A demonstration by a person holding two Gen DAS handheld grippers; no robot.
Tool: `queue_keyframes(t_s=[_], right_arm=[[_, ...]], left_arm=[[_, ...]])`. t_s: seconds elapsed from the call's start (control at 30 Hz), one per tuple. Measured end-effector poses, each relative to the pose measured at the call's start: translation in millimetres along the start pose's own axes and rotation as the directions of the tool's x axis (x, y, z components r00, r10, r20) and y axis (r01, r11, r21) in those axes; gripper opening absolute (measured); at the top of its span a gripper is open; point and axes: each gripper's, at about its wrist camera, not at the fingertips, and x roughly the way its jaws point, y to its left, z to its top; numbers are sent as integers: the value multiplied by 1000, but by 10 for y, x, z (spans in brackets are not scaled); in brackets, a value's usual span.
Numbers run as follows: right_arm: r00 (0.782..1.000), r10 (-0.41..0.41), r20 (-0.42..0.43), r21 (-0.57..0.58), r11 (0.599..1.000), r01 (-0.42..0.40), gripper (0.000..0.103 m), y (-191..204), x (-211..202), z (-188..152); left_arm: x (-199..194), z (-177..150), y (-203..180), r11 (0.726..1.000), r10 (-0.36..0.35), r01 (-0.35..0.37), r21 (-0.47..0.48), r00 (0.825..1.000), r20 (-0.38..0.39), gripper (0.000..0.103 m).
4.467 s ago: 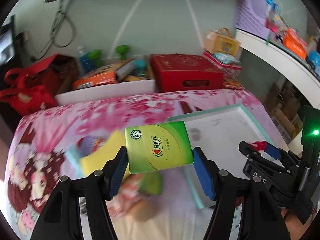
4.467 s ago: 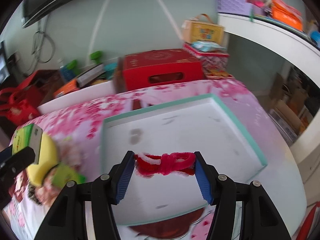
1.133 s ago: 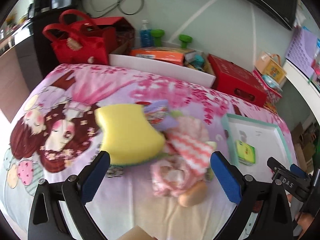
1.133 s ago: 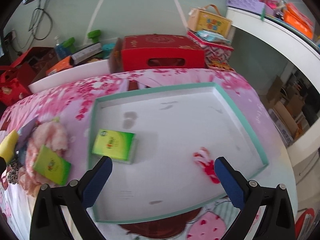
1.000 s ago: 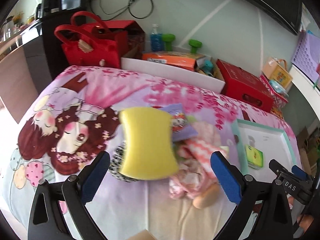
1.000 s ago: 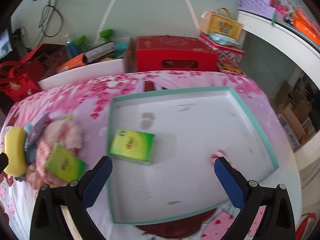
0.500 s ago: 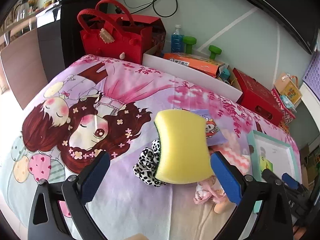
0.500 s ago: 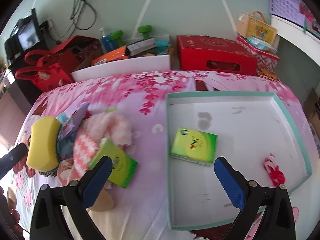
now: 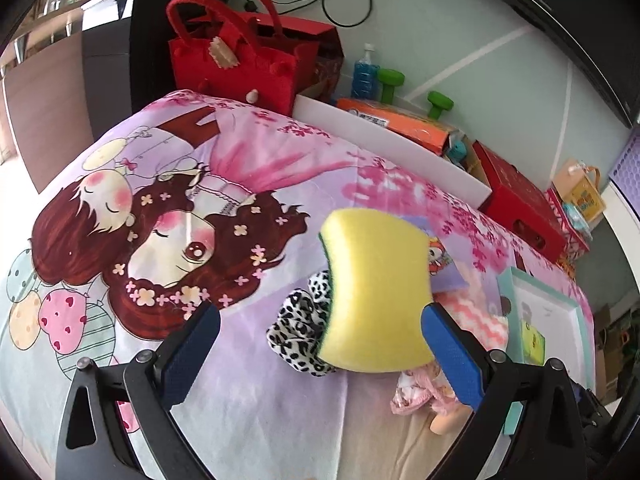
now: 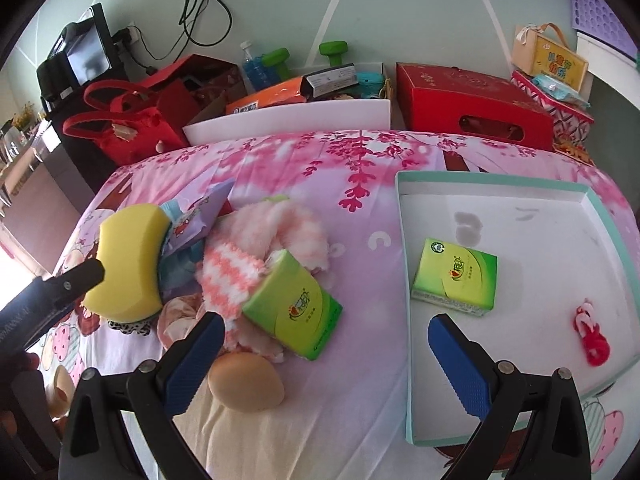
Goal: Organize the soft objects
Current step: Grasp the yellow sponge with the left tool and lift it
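Both grippers, left (image 9: 316,354) and right (image 10: 320,356), gape wide; the yellow sponge (image 9: 376,292) hides the pile, and tissue-pack (image 10: 294,312) lettering is perhaps unreadable.

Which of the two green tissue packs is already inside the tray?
The green tissue pack lying flat in the teal-rimmed tray. The other tissue pack lies tilted on the pink fluffy pile, outside the tray.
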Motion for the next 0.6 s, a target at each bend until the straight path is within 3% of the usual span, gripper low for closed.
queue_keyframes(t_s=[0.2, 0.6], right_arm=[[1000, 21, -23, -34, 999, -22, 103, 94, -9, -59], [992, 46, -121, -97, 994, -58, 98, 294, 121, -218]], left_arm=[[-22, -15, -99, 998, 17, -18, 60, 1000, 13, 100], [17, -29, -117, 996, 24, -23, 86, 1000, -17, 100]])
